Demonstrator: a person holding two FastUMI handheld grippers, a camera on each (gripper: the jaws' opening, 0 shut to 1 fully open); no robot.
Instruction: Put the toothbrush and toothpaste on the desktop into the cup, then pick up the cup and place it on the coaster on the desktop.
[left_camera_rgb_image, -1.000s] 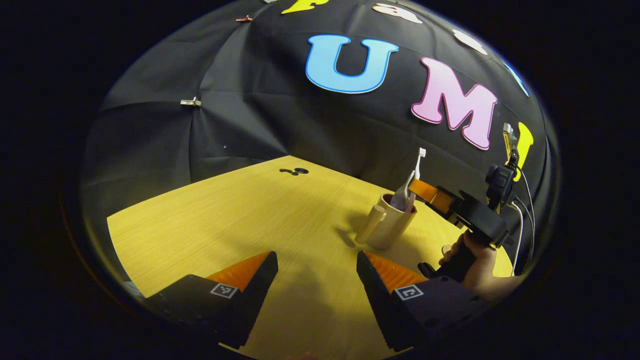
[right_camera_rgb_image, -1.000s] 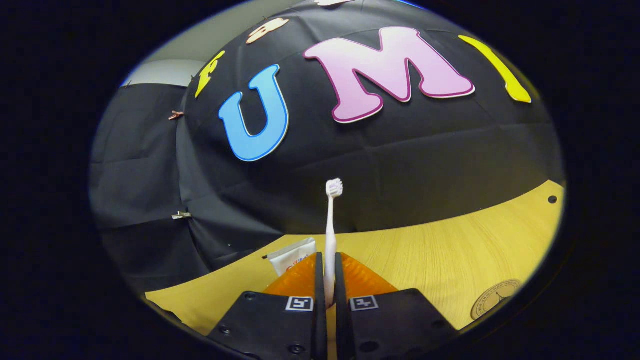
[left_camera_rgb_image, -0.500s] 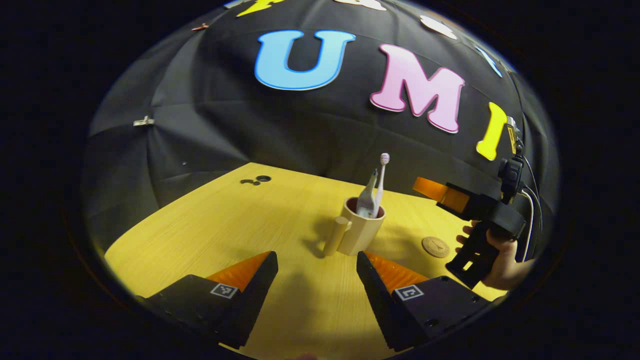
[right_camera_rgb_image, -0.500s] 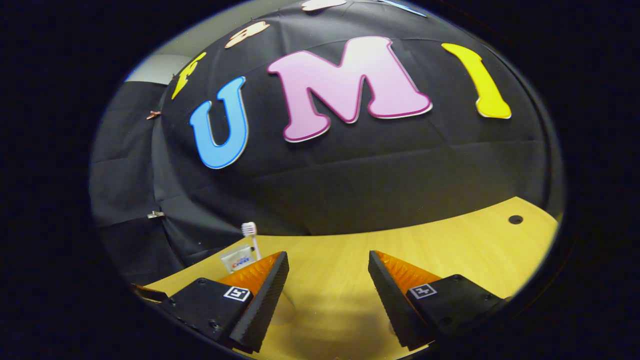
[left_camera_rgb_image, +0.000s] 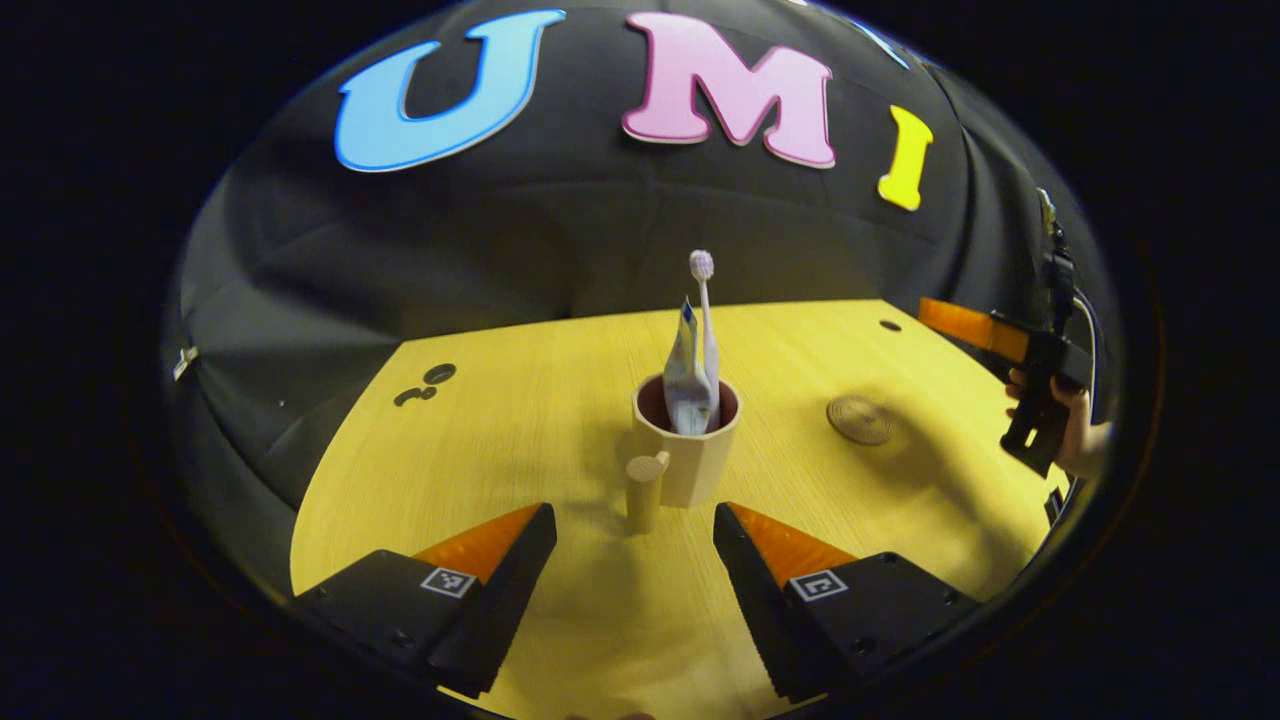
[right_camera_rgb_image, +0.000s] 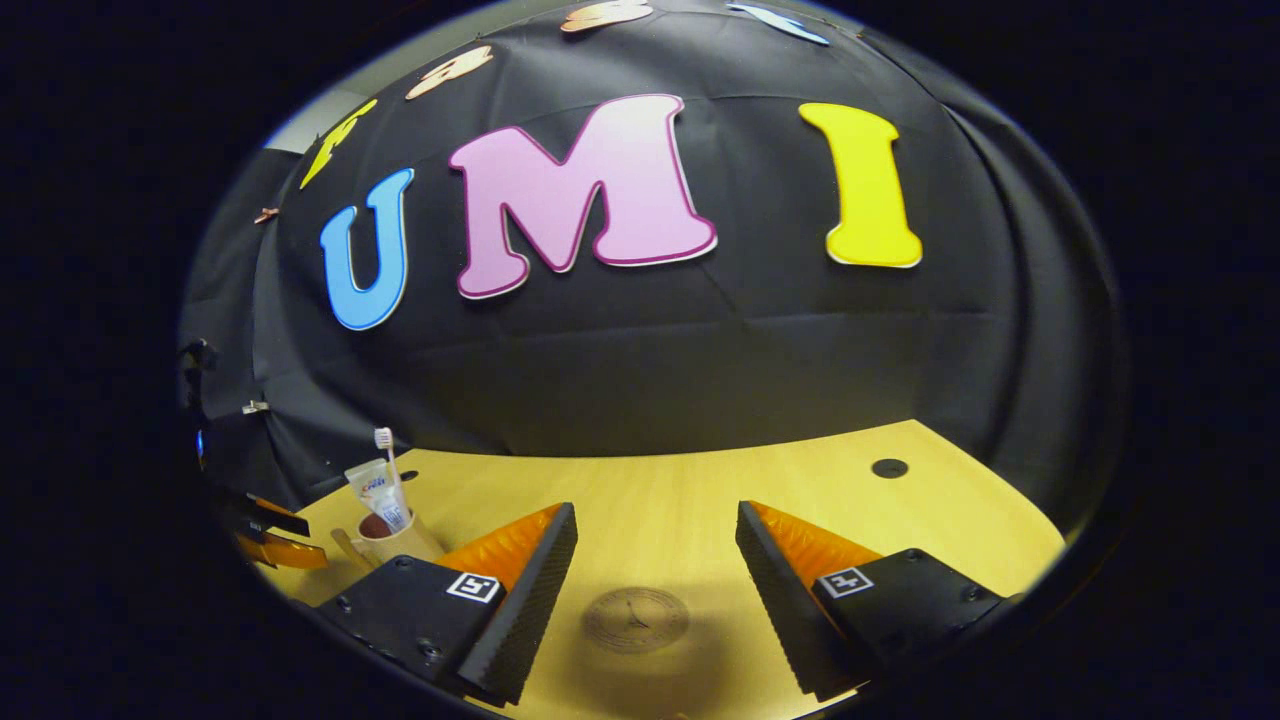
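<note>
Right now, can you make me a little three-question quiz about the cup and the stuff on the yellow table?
1. True or false: the toothbrush and the toothpaste both stand inside the cup.
2. Where does the cup sit? A) on the coaster B) on the bare table, apart from the coaster C) held up in a gripper
3. Fill in: the left gripper is ____, with the cup's handle just ahead of its fingers.

Key:
1. True.
2. B. In the left gripper view the coaster lies bare to the right of the cup; the right gripper hangs open above it.
3. Open.
</note>
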